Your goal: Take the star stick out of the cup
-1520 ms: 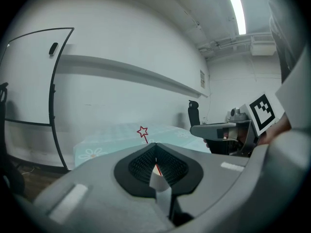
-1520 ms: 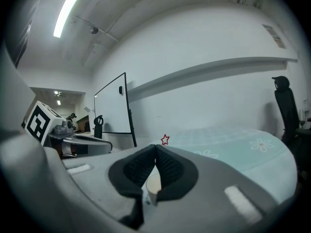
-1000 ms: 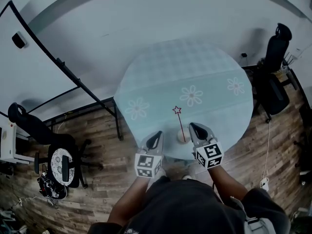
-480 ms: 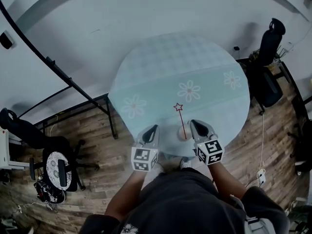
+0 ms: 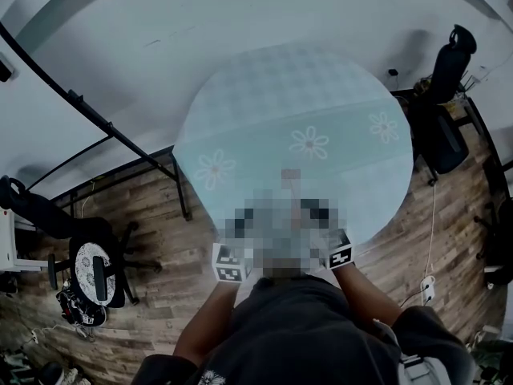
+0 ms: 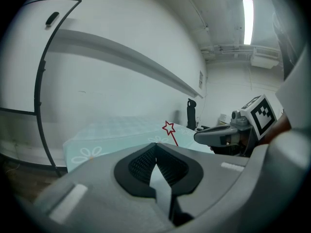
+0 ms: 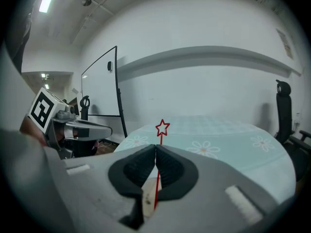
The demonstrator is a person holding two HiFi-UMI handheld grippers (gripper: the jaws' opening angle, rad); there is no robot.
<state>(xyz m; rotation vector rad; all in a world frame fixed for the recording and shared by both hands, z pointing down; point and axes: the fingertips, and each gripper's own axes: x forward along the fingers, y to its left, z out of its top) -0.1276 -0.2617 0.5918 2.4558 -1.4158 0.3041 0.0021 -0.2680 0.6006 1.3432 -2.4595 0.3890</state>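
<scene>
A thin red star stick (image 7: 162, 127) stands in a small tan cup (image 7: 146, 202) near the front edge of the round, pale-blue flowered table (image 5: 321, 111). In the right gripper view the stick and cup show through the gap behind my right gripper (image 7: 155, 147), whose jaw tips meet with nothing between them. My left gripper (image 6: 155, 144) is also shut and empty, with the star (image 6: 168, 127) ahead to its right. In the head view a blurred patch hides the cup and both sets of jaws; only the marker cubes (image 5: 228, 265) (image 5: 341, 255) show.
A black office chair (image 5: 449, 70) stands at the table's right, another chair (image 5: 88, 255) on the wooden floor at the left. A black whiteboard frame (image 5: 96, 111) runs along the left wall. The rest of the table top holds nothing.
Both grippers stay on either side of the cup at the table's front edge. The head view has shifted slightly, and a blurred patch now covers the jaws and cup.
</scene>
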